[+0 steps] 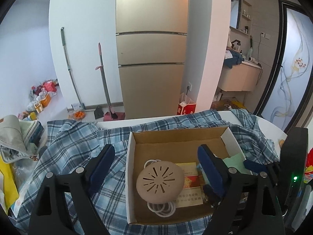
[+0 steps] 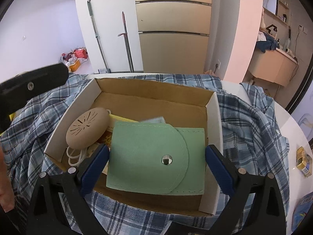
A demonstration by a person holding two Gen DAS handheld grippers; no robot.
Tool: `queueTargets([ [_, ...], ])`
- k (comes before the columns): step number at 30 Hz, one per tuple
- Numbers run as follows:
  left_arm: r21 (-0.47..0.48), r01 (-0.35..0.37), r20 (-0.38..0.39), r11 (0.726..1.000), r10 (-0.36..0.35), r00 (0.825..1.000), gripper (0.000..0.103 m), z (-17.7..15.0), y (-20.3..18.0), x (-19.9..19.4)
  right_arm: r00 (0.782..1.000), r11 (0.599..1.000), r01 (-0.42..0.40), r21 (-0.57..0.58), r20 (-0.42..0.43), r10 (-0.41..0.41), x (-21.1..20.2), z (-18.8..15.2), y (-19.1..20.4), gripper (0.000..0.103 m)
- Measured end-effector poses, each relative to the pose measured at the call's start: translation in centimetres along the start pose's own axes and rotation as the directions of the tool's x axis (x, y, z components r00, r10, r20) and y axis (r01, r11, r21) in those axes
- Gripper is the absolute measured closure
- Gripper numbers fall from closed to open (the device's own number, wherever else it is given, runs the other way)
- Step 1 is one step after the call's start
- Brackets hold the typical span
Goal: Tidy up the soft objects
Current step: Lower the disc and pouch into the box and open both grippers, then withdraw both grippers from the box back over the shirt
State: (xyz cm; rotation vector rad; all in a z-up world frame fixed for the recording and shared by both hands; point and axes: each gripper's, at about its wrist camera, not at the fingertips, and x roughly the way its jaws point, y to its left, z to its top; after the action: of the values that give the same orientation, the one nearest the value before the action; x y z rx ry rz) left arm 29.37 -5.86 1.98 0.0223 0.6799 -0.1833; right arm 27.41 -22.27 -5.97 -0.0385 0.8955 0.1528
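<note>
An open cardboard box (image 1: 131,168) (image 2: 215,117) stands on a blue plaid shirt (image 1: 74,146) (image 2: 254,117) spread over the table. Inside lie a tan round pouch with slits (image 1: 160,182) (image 2: 88,131), a white coiled cord (image 1: 162,209) (image 2: 75,156), a yellow-red packet (image 1: 189,178) and a green snap pouch (image 2: 152,156) (image 1: 234,161). My left gripper (image 1: 156,168) is open above the tan pouch and holds nothing. My right gripper (image 2: 157,162) is open with its fingers on either side of the green pouch; contact is unclear.
A white table edge (image 2: 283,121) shows at the right with a small yellow item (image 2: 303,160). A grey bag (image 1: 11,137) and clutter lie left. A gold fridge (image 1: 150,58), a mop and a broom stand beyond the table.
</note>
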Motion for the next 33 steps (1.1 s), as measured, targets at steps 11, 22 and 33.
queueTargets([
  [11,0.001,-0.001,0.077,1.000,0.001,0.997,0.015,0.5,-0.1,-2.4,0.997,0.999,0.023,0.037,0.067,-0.025,-2.1,0.7,-0.7,0.002],
  [22,-0.005,0.021,0.237,1.000,-0.019,0.971,0.015,1.4,-1.0,-11.6,0.973,0.996,0.084,0.028,0.216,-0.088,-9.7,1.0,-1.2,0.002],
  [33,0.041,-0.056,0.452,0.998,0.032,0.892,0.000,-1.5,-1.9,-21.7,0.897,0.984,0.158,0.078,0.404,-0.176,-19.4,-1.7,-1.4,0.001],
])
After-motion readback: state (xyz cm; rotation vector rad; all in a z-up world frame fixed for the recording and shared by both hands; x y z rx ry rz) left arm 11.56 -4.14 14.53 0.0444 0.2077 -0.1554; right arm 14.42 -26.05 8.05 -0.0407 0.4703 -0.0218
